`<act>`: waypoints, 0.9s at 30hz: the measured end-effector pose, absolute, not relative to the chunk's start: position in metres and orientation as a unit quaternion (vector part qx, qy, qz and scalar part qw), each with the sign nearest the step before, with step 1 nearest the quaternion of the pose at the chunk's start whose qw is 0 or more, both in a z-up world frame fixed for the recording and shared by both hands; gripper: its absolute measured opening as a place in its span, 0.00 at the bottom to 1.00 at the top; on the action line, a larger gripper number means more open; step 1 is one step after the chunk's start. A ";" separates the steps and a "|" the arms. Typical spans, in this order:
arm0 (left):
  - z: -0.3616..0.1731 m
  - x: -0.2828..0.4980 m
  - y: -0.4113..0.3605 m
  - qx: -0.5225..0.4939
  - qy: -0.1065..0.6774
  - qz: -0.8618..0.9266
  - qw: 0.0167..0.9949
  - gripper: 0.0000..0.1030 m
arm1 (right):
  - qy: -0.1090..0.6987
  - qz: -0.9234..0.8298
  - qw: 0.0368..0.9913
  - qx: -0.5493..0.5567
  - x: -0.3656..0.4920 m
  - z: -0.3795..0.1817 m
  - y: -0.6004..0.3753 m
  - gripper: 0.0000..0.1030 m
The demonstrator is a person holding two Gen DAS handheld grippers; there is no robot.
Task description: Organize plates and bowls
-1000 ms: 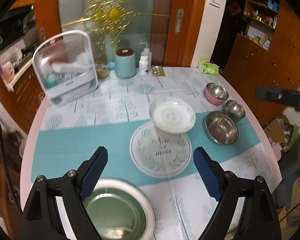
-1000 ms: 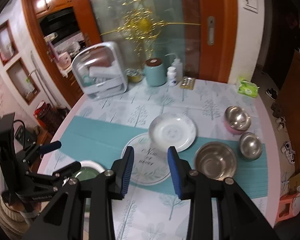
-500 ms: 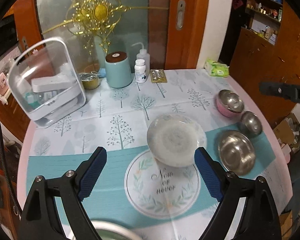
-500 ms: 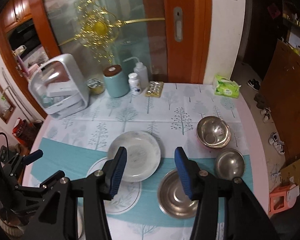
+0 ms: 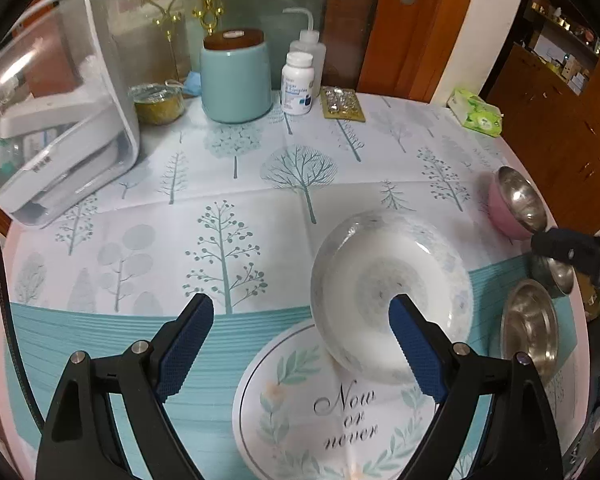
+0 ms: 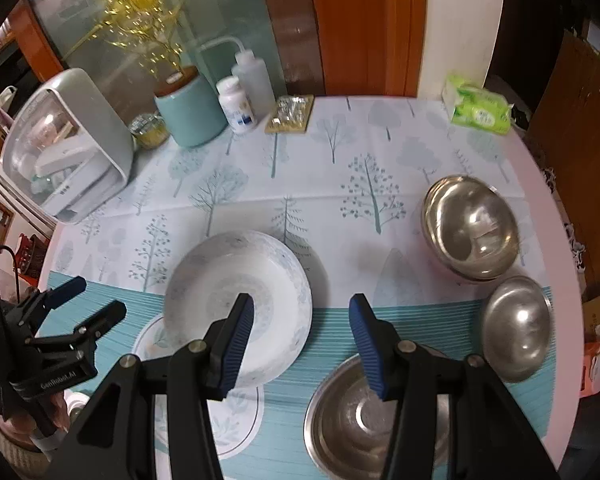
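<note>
both tools (image 5: 300, 344) (image 6: 302, 334) gaping, empty, above white plate (image 6: 236, 300).

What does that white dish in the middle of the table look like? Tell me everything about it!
The white dish is round and shallow, looks like glazed ceramic, with a faint blue-grey pattern round its rim and middle. It is empty and sits right way up on the tablecloth, its near edge overlapping the printed round design. Nothing grips it: both sets of tongs hang open above the table, one blue pad showing in front of it.
</note>
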State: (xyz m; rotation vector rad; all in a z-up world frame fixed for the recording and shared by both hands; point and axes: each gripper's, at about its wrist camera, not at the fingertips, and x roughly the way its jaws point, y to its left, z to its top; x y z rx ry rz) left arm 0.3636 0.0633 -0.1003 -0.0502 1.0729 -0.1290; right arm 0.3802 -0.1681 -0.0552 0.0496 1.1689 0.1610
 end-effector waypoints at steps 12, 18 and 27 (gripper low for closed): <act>-0.157 0.400 0.053 -0.041 0.553 -0.068 0.830 0.86 | 0.585 0.072 0.807 0.030 0.401 -0.110 -0.163 0.49; -0.173 0.403 0.051 -0.041 0.565 -0.080 0.820 0.86 | 0.598 0.068 0.798 0.035 0.407 -0.131 -0.164 0.49; -0.181 0.403 0.051 -0.063 0.582 -0.115 0.802 0.64 | 0.615 0.072 0.782 0.068 0.415 -0.154 -0.170 0.48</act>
